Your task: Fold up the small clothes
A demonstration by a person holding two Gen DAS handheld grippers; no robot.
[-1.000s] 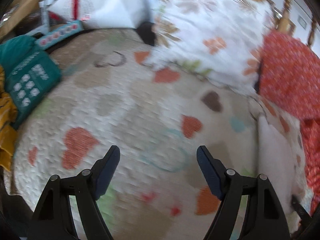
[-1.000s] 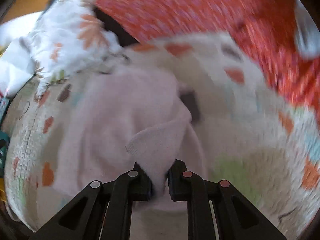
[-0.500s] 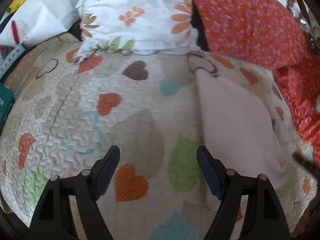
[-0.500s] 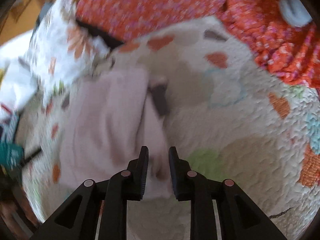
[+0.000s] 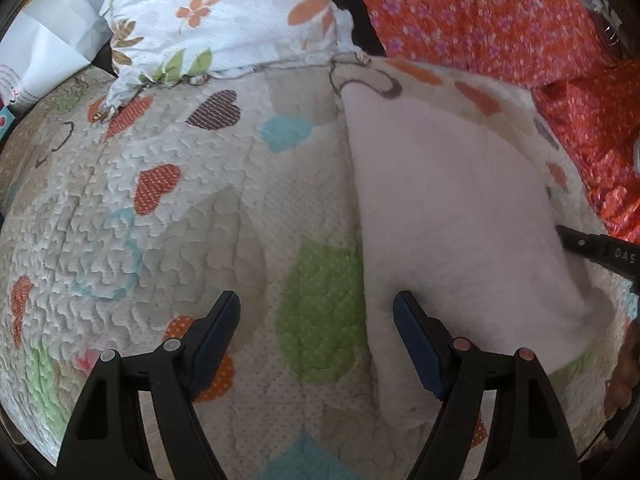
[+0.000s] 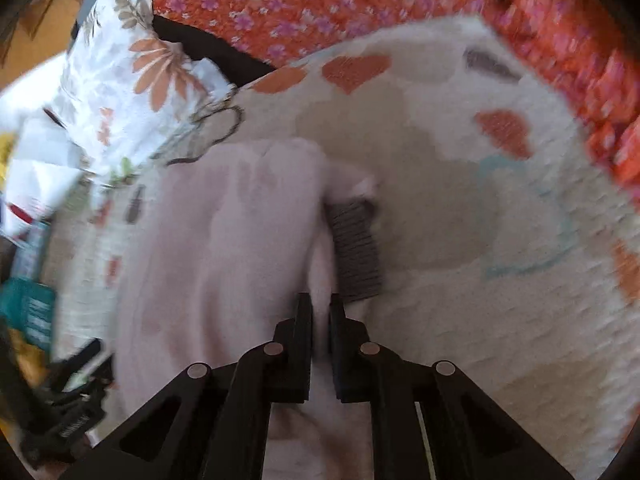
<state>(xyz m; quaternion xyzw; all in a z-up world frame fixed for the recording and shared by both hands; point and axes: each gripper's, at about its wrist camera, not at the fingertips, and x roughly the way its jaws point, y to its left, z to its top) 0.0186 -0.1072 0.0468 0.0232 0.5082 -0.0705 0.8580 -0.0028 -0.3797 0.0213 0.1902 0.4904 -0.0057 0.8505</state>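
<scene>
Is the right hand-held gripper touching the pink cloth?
Touching. The right wrist view shows the right hand-held gripper pinching a fold of the pink cloth between its nearly shut jaws.

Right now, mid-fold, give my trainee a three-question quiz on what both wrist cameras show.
1. True or false: the left gripper is shut on the pale pink fleece garment.
2. What lies between the right gripper fingers? A) a teal box B) pale pink fabric C) nothing
3. Fill in: the garment lies on a quilted bedspread patterned with coloured ____.

Key: 1 false, its jaws stand wide open over the quilt, beside the garment's edge. 2 B, the narrow jaws have pink fabric between them. 3 hearts.
</scene>
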